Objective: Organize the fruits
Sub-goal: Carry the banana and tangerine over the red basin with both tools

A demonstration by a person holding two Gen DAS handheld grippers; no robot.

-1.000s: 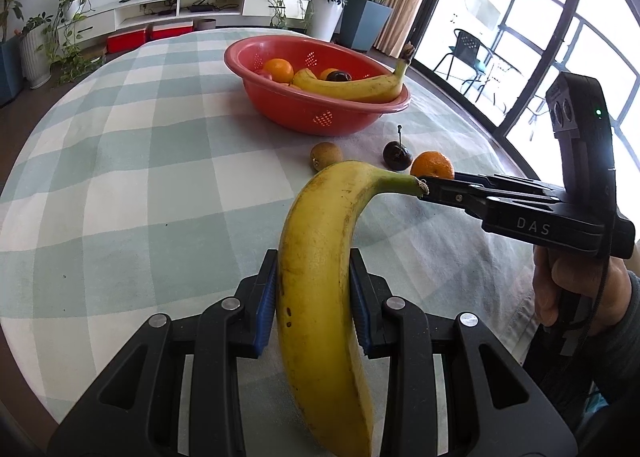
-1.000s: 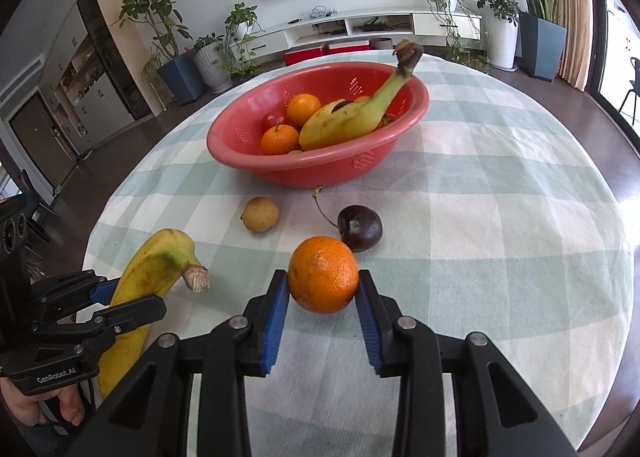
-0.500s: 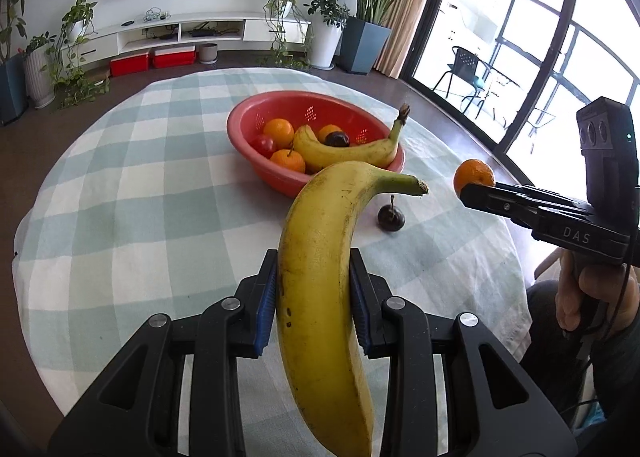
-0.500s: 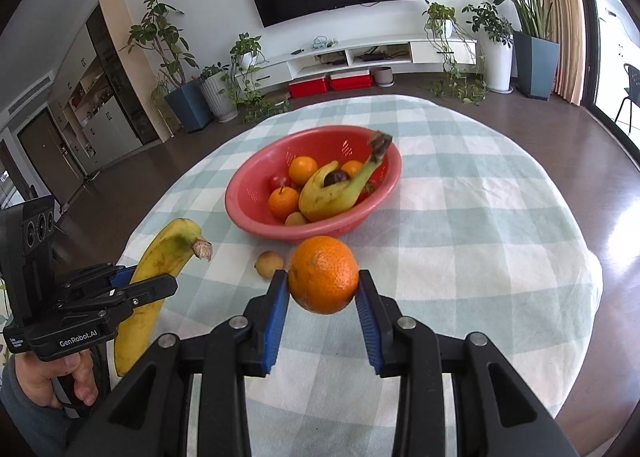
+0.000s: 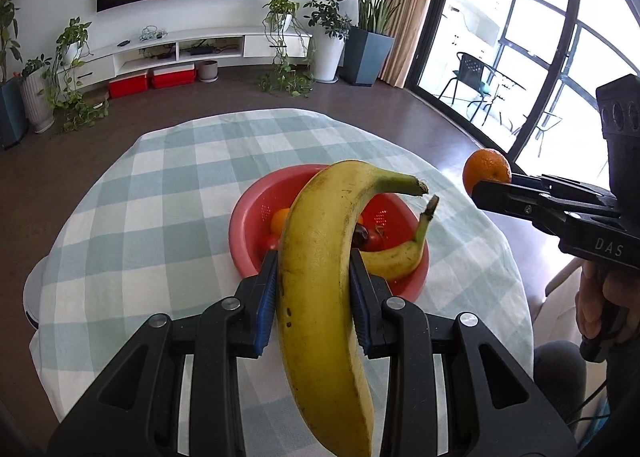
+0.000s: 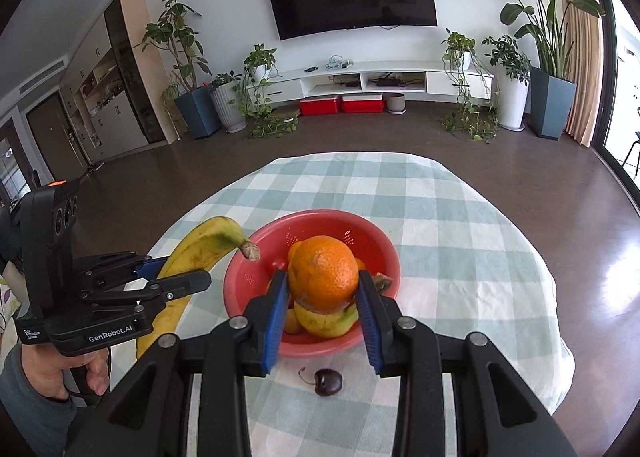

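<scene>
left gripper (image 5: pixel 314 293): clenched on banana (image 5: pixel 320 297), held above table | right gripper (image 6: pixel 322 295): clenched on orange (image 6: pixel 323 275), held over red bowl (image 6: pixel 384 257) | cherry (image 6: pixel 328 382): on checked cloth (image 6: pixel 460 237), before bowl

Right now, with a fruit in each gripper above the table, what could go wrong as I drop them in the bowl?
1. The banana is long and the left gripper pinches only its middle; it may swing or slip.
2. The red bowl already holds a banana and oranges, so the orange released by the right gripper could bounce out.
3. A cherry lies loose beside the bowl, easily knocked.
</scene>
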